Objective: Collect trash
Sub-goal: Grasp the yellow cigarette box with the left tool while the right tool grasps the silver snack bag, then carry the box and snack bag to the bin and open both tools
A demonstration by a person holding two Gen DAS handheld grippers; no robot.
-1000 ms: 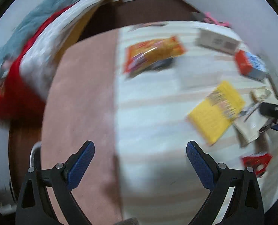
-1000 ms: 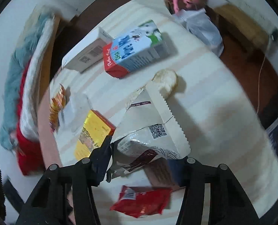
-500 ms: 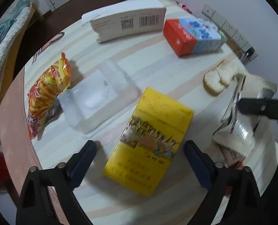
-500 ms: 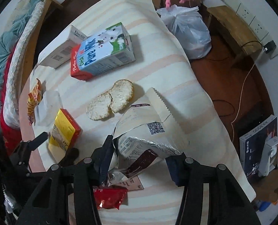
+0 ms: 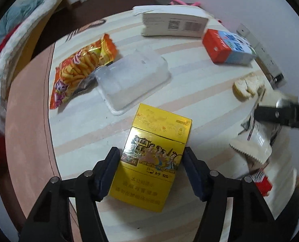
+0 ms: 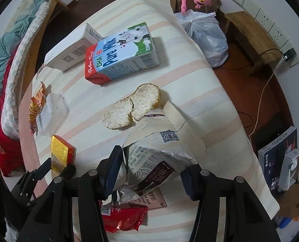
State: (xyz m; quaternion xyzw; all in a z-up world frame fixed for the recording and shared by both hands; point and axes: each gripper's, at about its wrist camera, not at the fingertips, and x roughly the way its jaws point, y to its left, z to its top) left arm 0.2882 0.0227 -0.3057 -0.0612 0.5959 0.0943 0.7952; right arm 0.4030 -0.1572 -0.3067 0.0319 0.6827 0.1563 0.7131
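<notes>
My left gripper (image 5: 150,171) is closed around a yellow cigarette box (image 5: 151,159) that lies on the striped table; both pads touch its sides. The box also shows in the right wrist view (image 6: 61,153). My right gripper (image 6: 149,171) holds a crumpled beige snack bag (image 6: 159,147) between its fingers, lifted above the table; the bag shows in the left wrist view (image 5: 256,139). A red wrapper (image 6: 123,218) lies below the bag.
On the table lie an orange fries packet (image 5: 80,68), a clear plastic tray (image 5: 131,78), a white box (image 5: 173,25), a milk carton (image 6: 121,56) and two rice crackers (image 6: 131,105). A white plastic bag (image 6: 206,38) sits on the floor beyond the table.
My left gripper has swung over the table, come down on the yellow box and narrowed onto it. My right gripper has lifted the beige bag higher, uncovering the crackers.
</notes>
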